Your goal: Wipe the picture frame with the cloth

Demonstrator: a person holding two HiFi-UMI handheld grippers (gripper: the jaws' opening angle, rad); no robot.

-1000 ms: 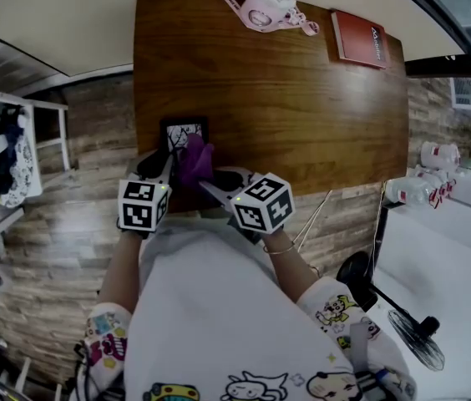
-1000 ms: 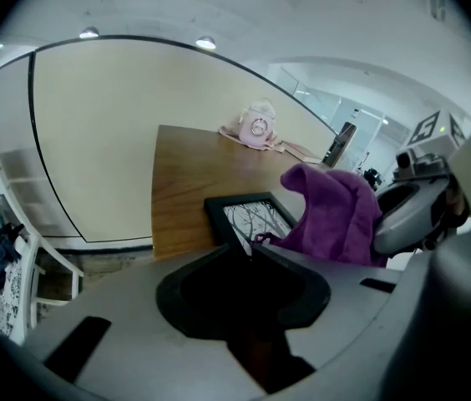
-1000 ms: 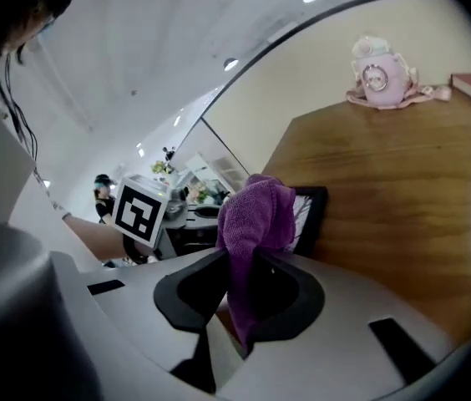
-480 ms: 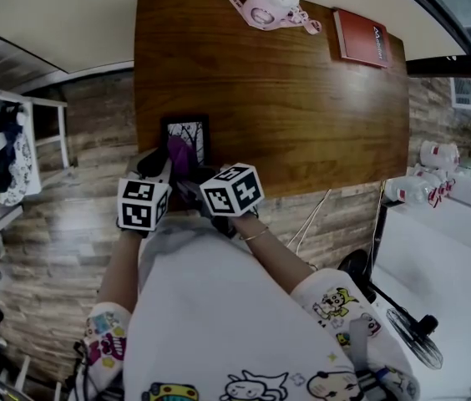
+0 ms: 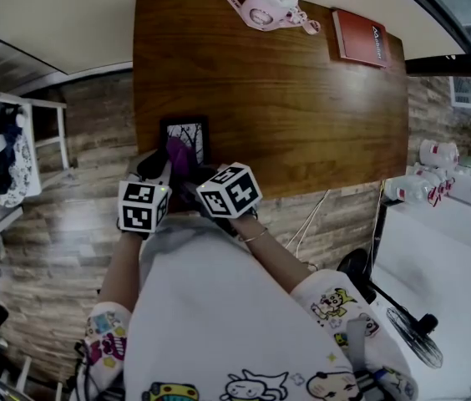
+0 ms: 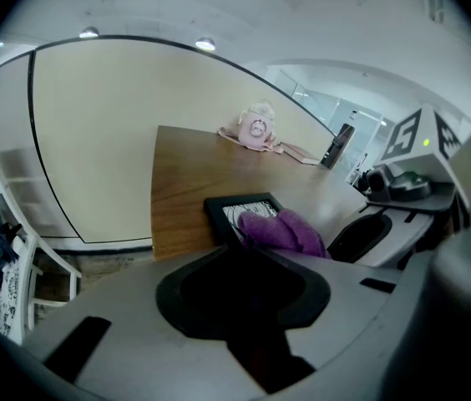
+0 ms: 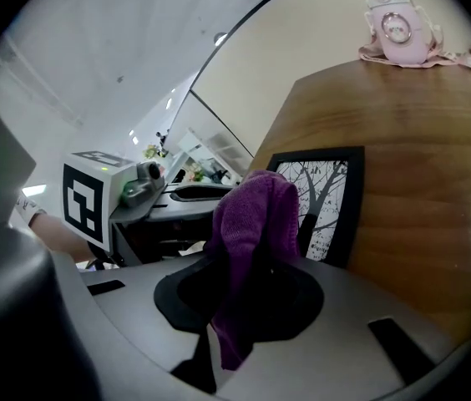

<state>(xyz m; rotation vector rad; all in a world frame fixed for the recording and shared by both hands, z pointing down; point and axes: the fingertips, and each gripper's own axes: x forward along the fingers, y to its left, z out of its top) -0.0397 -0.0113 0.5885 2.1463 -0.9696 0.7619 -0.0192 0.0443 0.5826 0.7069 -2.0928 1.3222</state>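
Note:
A small black picture frame (image 5: 184,137) with a tree print lies near the front left edge of the wooden table (image 5: 302,98). My left gripper (image 5: 161,169) is shut on the frame's near edge (image 6: 223,217). My right gripper (image 5: 187,175) is shut on a purple cloth (image 5: 177,152), which rests on the lower left part of the frame. In the right gripper view the cloth (image 7: 256,211) bunches up over the jaws and covers the frame's (image 7: 344,192) left side. In the left gripper view the cloth (image 6: 282,230) lies on the glass just right of my jaws.
A pink bottle with a strap (image 5: 266,7) and a red book (image 5: 360,38) lie at the table's far edge. A white shelf with clutter (image 5: 6,153) stands left of the table, and a floor fan (image 5: 411,328) is at the lower right.
My right gripper has moved left and down with the cloth, dragging it from the frame's right side to its lower left. The left gripper and frame have stayed put.

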